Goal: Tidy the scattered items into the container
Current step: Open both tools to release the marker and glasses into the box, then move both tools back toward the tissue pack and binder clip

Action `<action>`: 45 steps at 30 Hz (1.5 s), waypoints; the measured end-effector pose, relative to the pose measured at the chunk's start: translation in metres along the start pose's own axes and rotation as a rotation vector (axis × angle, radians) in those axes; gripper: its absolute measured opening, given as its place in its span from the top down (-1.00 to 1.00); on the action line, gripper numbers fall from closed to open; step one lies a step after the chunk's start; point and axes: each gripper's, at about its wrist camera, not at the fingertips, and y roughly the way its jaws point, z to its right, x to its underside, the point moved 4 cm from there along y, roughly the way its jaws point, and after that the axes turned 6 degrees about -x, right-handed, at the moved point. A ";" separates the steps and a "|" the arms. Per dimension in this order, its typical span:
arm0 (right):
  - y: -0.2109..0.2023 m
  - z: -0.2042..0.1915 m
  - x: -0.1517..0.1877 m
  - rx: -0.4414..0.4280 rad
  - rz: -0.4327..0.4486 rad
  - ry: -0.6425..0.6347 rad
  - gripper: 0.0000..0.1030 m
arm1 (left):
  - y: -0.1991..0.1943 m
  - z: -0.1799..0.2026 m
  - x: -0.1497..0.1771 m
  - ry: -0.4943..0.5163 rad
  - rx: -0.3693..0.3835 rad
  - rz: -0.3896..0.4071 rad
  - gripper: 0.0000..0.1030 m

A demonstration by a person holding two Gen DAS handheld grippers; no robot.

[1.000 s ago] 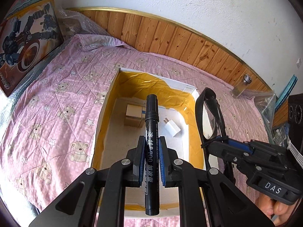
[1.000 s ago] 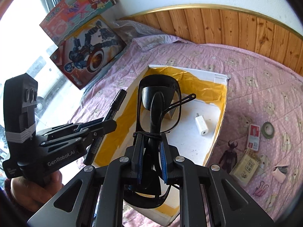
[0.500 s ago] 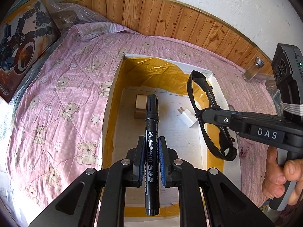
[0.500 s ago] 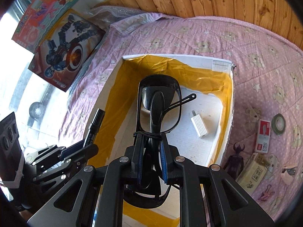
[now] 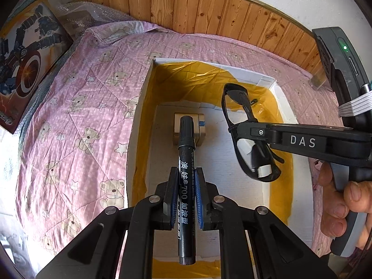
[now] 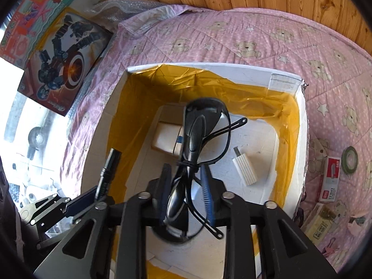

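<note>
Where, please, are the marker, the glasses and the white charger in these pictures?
marker (image 5: 186, 176): left wrist view, on its printed barrel.
glasses (image 6: 197, 132): right wrist view, on the folded frame.
white charger (image 6: 247, 171): right wrist view, on its ribbed body, lying in the box.

left tongs (image 5: 186, 194): black, blue pads, silver screws | right tongs (image 6: 187, 194): black, seemingly alike

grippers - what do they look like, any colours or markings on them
Both are black plastic two-finger tools with silver screws at the pivots and blue ribbed pads inside the fingers. The right gripper carries white "DAS" lettering, a grey handle, a green indicator light and a white band around its body. The left gripper shows no lettering here.
</note>
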 end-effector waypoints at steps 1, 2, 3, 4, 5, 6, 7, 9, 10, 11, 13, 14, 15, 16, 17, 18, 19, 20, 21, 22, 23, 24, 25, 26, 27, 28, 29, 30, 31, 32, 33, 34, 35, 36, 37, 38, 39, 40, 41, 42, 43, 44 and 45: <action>-0.002 0.001 0.000 0.007 0.010 -0.001 0.12 | 0.004 -0.003 0.001 -0.011 -0.009 -0.019 0.31; -0.005 0.000 0.000 -0.004 0.012 -0.010 0.12 | 0.005 -0.008 0.003 -0.028 -0.023 -0.024 0.18; -0.008 -0.001 0.002 -0.014 0.013 -0.020 0.12 | 0.002 -0.011 0.005 -0.040 -0.020 -0.016 0.07; -0.012 -0.002 0.005 -0.015 0.017 -0.029 0.12 | -0.003 -0.012 0.008 -0.040 -0.014 -0.004 0.07; -0.015 -0.004 0.007 -0.015 0.019 -0.040 0.12 | -0.007 -0.013 0.010 -0.032 -0.015 0.007 0.07; -0.018 -0.005 0.010 -0.016 0.018 -0.052 0.12 | -0.012 -0.013 0.013 -0.024 -0.013 0.017 0.07; -0.020 -0.006 0.013 -0.016 0.019 -0.058 0.12 | -0.016 -0.014 0.016 -0.019 -0.007 0.021 0.07; -0.024 -0.007 0.019 -0.021 0.024 -0.058 0.12 | -0.021 -0.014 0.022 -0.010 0.001 0.018 0.02; -0.024 -0.008 0.023 -0.030 0.022 -0.056 0.12 | -0.022 -0.014 0.025 -0.009 0.008 0.016 -0.06; -0.025 -0.010 0.026 -0.040 0.017 -0.056 0.11 | -0.024 -0.014 0.028 -0.010 0.012 0.013 -0.11; -0.024 -0.015 0.036 -0.051 0.007 -0.070 0.11 | -0.026 -0.011 0.035 -0.001 0.014 0.011 -0.17; -0.025 -0.018 0.041 -0.050 0.005 -0.081 0.11 | -0.028 -0.010 0.038 0.006 0.008 0.014 -0.17; -0.026 -0.021 0.046 -0.047 0.005 -0.093 0.11 | -0.030 -0.008 0.041 0.013 0.002 0.017 -0.17; -0.027 -0.024 0.051 -0.044 0.006 -0.105 0.11 | -0.032 -0.006 0.044 0.020 0.004 0.019 -0.17; -0.031 -0.026 0.057 -0.040 0.013 -0.114 0.11 | -0.034 -0.003 0.048 0.025 0.011 0.018 -0.17; -0.035 -0.028 0.063 -0.038 0.026 -0.119 0.10 | -0.036 -0.001 0.051 0.026 0.018 0.019 -0.17; -0.040 -0.029 0.070 -0.039 0.041 -0.123 0.10 | -0.038 0.001 0.055 0.025 0.024 0.020 -0.17; -0.045 -0.030 0.076 -0.040 0.053 -0.130 0.10 | -0.040 0.002 0.058 0.024 0.030 0.020 -0.18; -0.049 -0.032 0.083 -0.037 0.062 -0.139 0.10 | -0.041 0.004 0.062 0.025 0.036 0.020 -0.18; -0.054 -0.033 0.091 -0.036 0.069 -0.149 0.10 | -0.041 0.006 0.067 0.025 0.038 0.018 -0.18; -0.059 -0.035 0.098 -0.037 0.077 -0.160 0.10 | -0.041 0.007 0.071 0.023 0.038 0.014 -0.18; -0.065 -0.036 0.105 -0.039 0.086 -0.169 0.10 | -0.041 0.007 0.076 0.018 0.038 0.010 -0.18; -0.071 -0.036 0.112 -0.037 0.100 -0.175 0.10 | -0.041 0.007 0.080 0.013 0.041 0.008 -0.18; -0.078 -0.034 0.119 -0.026 0.121 -0.176 0.10 | -0.042 0.007 0.083 0.009 0.043 0.007 -0.18; -0.086 -0.030 0.126 -0.007 0.147 -0.168 0.10 | -0.043 0.006 0.086 0.007 0.042 0.009 -0.18; -0.093 -0.026 0.132 0.014 0.175 -0.155 0.10 | -0.042 0.006 0.090 0.007 0.039 0.009 -0.18; -0.099 -0.020 0.138 0.031 0.199 -0.136 0.10 | -0.041 0.006 0.093 0.010 0.035 0.004 -0.18; -0.103 -0.014 0.144 0.047 0.216 -0.117 0.10 | -0.039 0.006 0.096 0.012 0.032 -0.003 -0.18; -0.104 -0.009 0.150 0.062 0.224 -0.102 0.10 | -0.038 0.006 0.098 0.019 0.023 0.002 -0.18; -0.103 -0.005 0.155 0.077 0.221 -0.091 0.10 | -0.038 0.008 0.098 0.032 0.010 0.014 -0.18; -0.099 -0.001 0.160 0.088 0.211 -0.083 0.10 | -0.038 0.010 0.098 0.043 -0.003 0.022 -0.18; -0.094 0.003 0.164 0.098 0.200 -0.078 0.10 | -0.039 0.011 0.097 0.047 -0.013 0.026 -0.18; -0.089 0.008 0.169 0.112 0.190 -0.074 0.10 | -0.039 0.011 0.096 0.048 -0.017 0.029 -0.18; -0.084 0.011 0.174 0.119 0.179 -0.071 0.13 | -0.039 0.012 0.095 0.052 -0.022 0.030 -0.18; -0.079 0.013 0.179 0.113 0.166 -0.069 0.48 | -0.039 0.012 0.095 0.058 -0.028 0.030 -0.18; -0.075 0.013 0.184 0.096 0.154 -0.070 0.66 | -0.040 0.012 0.095 0.062 -0.033 0.031 -0.18; -0.075 0.010 0.190 0.095 0.153 -0.082 0.65 | -0.042 0.012 0.095 0.062 -0.031 0.034 -0.18; -0.076 0.006 0.195 0.101 0.154 -0.100 0.65 | -0.043 0.011 0.096 0.063 -0.031 0.033 -0.18; -0.077 0.003 0.199 0.095 0.149 -0.110 0.65 | -0.045 0.010 0.097 0.064 -0.036 0.029 -0.18; -0.078 0.001 0.203 0.088 0.146 -0.111 0.64 | -0.047 0.009 0.099 0.062 -0.036 0.027 -0.18; -0.078 -0.001 0.206 0.086 0.144 -0.113 0.63 | -0.049 0.008 0.101 0.062 -0.035 0.028 -0.18; -0.079 -0.001 0.208 0.084 0.141 -0.115 0.61 | -0.050 0.008 0.104 0.066 -0.036 0.028 -0.18; -0.080 -0.001 0.210 0.076 0.143 -0.112 0.55 | -0.052 0.007 0.105 0.066 -0.038 0.027 -0.18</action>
